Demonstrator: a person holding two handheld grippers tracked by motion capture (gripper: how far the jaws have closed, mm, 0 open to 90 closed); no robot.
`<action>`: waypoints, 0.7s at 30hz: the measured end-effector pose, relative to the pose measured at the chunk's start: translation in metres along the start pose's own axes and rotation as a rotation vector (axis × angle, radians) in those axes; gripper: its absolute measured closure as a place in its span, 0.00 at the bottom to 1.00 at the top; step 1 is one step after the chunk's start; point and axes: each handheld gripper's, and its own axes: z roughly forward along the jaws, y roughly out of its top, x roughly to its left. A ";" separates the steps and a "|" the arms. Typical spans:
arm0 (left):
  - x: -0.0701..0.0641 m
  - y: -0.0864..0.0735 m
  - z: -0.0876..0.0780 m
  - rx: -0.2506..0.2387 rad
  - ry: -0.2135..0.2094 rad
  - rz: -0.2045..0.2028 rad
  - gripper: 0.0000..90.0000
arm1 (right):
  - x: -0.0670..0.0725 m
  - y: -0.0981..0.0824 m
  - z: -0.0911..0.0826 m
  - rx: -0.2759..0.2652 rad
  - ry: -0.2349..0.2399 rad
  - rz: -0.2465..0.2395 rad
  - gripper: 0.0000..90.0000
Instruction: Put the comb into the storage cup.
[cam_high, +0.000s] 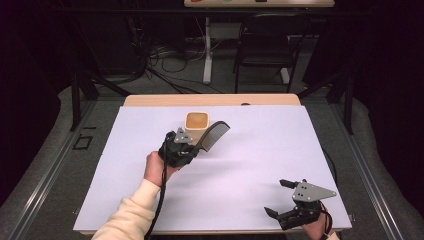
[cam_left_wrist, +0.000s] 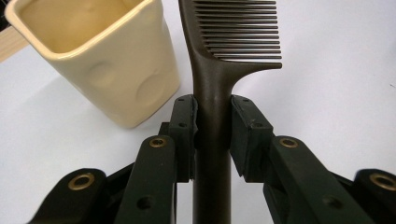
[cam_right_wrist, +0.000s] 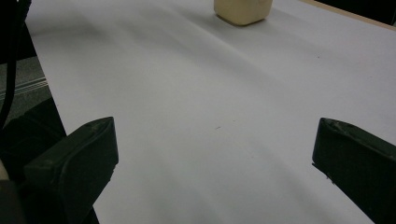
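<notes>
Comb: dark, clamped by its handle in left gripper, just beside the cream cup; best tilted handle-down and centred over the cup's mouth before release; right gripper: wide open, empty, well apart from the cup.

You are in a lab: dark walls, loose cables at the top, white-covered bench in the middle.

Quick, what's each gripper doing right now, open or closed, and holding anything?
Left gripper: closed on the comb handle, beside the cup.
Right gripper: open, holding nothing, low over the table.
</notes>
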 end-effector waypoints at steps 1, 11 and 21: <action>0.001 0.000 0.000 -0.003 0.001 -0.001 0.80 | 0.000 0.000 0.000 0.000 0.000 -0.001 0.00; 0.005 0.001 -0.007 -0.038 0.020 -0.019 0.80 | 0.000 0.000 0.000 0.001 -0.001 0.000 0.00; 0.009 0.003 -0.011 -0.061 0.034 -0.033 0.80 | 0.000 0.000 0.000 0.000 0.000 0.000 0.00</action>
